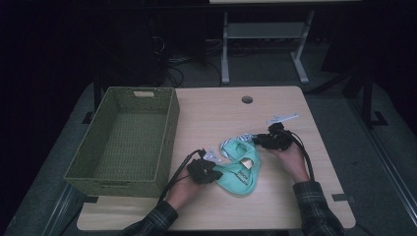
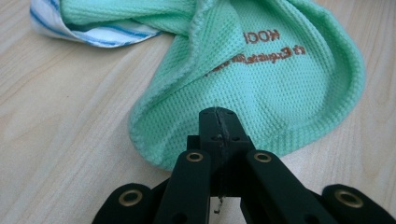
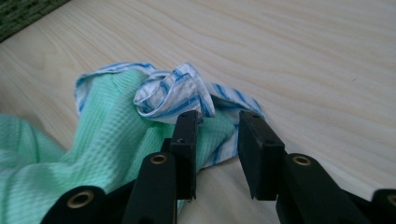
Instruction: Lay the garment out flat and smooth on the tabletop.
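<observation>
While the left tongs (image 1: 212, 173) are sitting pressed together at the lower middle of the high view, their tips are pinching the near edge of the mint-green cloth (image 1: 241, 172), which is lying bunched on the pale wooden surface (image 1: 275, 206) just below the centre of the frame. Seen from the left gripper view, the two black jaws are meeting flat against each other in the lower middle of the picture, with the green waffle weave (image 2: 261, 93) caught between them and brown lettering showing on it toward the upper right. Along the cloth's far side, a blue-and-white striped cloth (image 1: 235, 142) is lying tucked against it, touching it. At the centre right of the high view, the right tongs (image 1: 263, 140) are standing spread at that striped end; in the right gripper view their jaws are framing the crumpled striped fold (image 3: 173, 93) and a bit of the green cloth (image 3: 116, 135), with a clear gap between the pads, which are not pressing on it. A green woven basket (image 1: 167, 128) is occupying the left of the high view, well apart from the cloths.
</observation>
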`<action>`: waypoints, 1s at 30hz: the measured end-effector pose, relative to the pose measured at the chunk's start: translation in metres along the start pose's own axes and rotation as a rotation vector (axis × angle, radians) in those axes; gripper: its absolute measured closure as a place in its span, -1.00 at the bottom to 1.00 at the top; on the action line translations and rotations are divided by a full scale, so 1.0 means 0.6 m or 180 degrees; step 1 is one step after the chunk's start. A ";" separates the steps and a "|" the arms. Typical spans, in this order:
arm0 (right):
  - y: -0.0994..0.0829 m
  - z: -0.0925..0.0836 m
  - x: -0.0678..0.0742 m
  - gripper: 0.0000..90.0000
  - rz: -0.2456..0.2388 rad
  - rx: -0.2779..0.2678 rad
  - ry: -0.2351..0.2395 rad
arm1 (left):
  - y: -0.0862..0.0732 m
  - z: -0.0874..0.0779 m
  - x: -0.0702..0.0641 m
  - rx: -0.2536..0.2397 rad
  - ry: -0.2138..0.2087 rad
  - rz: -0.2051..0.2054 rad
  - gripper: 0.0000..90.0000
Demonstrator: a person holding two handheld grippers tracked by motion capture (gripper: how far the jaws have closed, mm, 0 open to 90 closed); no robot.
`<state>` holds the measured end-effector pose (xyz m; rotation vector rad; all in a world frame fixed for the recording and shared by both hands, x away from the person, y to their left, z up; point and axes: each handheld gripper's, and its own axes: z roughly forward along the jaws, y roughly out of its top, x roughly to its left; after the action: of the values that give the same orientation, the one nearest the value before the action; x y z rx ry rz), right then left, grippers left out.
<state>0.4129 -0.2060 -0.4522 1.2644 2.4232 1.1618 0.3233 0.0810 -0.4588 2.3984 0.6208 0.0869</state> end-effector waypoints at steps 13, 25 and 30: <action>0.035 0.001 0.004 0.48 -0.0057 -0.0128 -0.0073 | 0.000 0.000 0.002 0.0011 -0.0015 0.0009 0.99; 0.048 0.035 -0.018 0.50 0.0040 -0.0030 0.0017 | 0.000 0.000 0.002 -0.0003 -0.0028 -0.0001 0.99; 0.032 0.051 -0.010 0.52 -0.0032 0.0076 0.0096 | 0.000 0.000 0.003 -0.0004 -0.0031 -0.0003 0.99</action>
<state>0.4431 -0.1872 -0.4606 1.2490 2.4693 1.1611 0.3247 0.0817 -0.4591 2.3961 0.6170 0.0751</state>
